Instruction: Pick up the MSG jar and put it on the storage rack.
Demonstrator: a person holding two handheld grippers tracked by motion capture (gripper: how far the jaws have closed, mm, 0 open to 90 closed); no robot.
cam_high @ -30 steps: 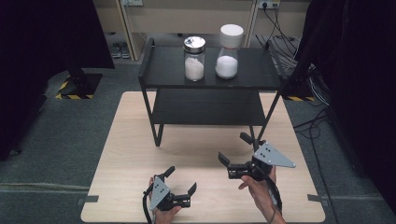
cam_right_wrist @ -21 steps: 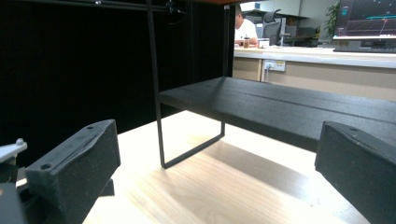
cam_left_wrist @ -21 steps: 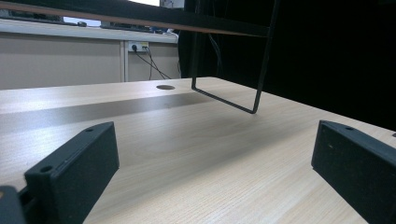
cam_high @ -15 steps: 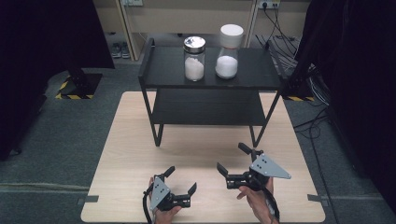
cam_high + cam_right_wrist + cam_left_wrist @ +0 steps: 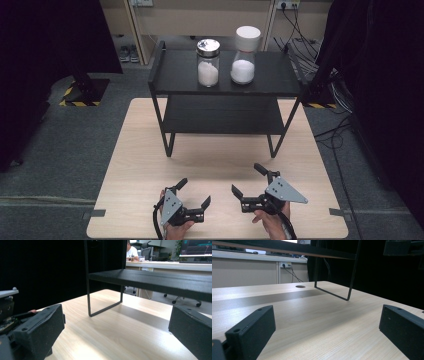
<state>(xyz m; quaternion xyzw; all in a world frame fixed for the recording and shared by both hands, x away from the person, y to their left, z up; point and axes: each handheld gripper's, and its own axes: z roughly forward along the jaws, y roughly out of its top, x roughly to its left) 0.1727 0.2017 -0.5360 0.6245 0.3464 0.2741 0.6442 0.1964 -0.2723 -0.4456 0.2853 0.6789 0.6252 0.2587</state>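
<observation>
Right hand-held gripper (image 5: pixel 246 181) lower and nearer the table (image 5: pixel 220 160) edge, both hand-held grippers agape.

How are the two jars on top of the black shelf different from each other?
The left jar has a shiny metal lid; the right jar has a tall white cap. The left jar looks straight-sided, while the right jar narrows toward its cap. The right jar stands a little farther back on the shelf and reaches higher in the high view. Both are clear, upright, and partly filled with white powder.
</observation>
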